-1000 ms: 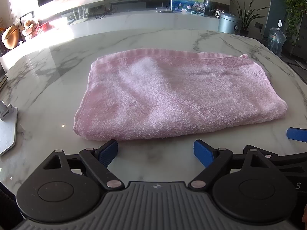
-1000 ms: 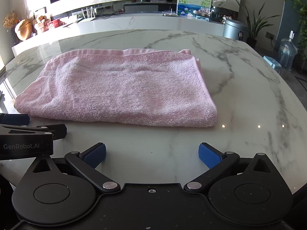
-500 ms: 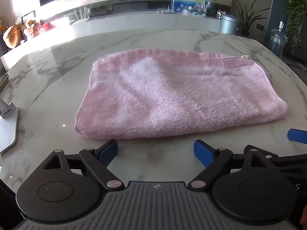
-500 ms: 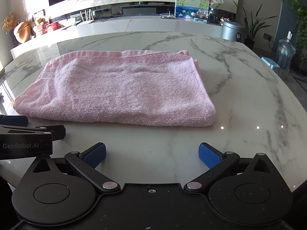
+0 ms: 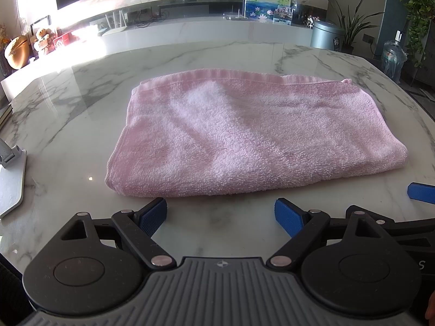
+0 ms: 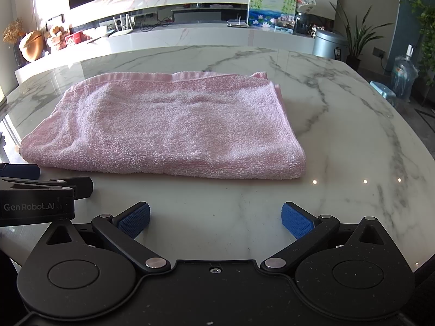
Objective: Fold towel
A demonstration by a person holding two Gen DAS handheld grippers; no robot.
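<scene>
Towel (image 5: 252, 135), pink terry cloth with a looped nap, lies folded into a thick rectangle at the middle of the table (image 5: 68, 135). Its near edge is a soft rounded fold; its far edge shows a flat ribbed hem band, and in the right wrist view the layered side edges stack along its right end. The table is glossy white marble with grey veins and a rounded outline, and it mirrors small points of light.

Left tongs (image 5: 220, 216) sit low just before the towel's near edge, released, the two blue ribbed pads spread wide and touching nothing. Right tongs (image 6: 214, 218) are likewise released, pads wide apart, just short of the fold. Both are black plastic with round pivot discs and silver rivets. In the right wrist view the left tool's side carries the lettering "GenRobot.AI".

A grey metal stand (image 5: 11, 179) rests at the table's left edge. Beyond stand a long white counter, a round metal bin (image 6: 327, 43), leafy plants and a water jug (image 6: 403, 74).
</scene>
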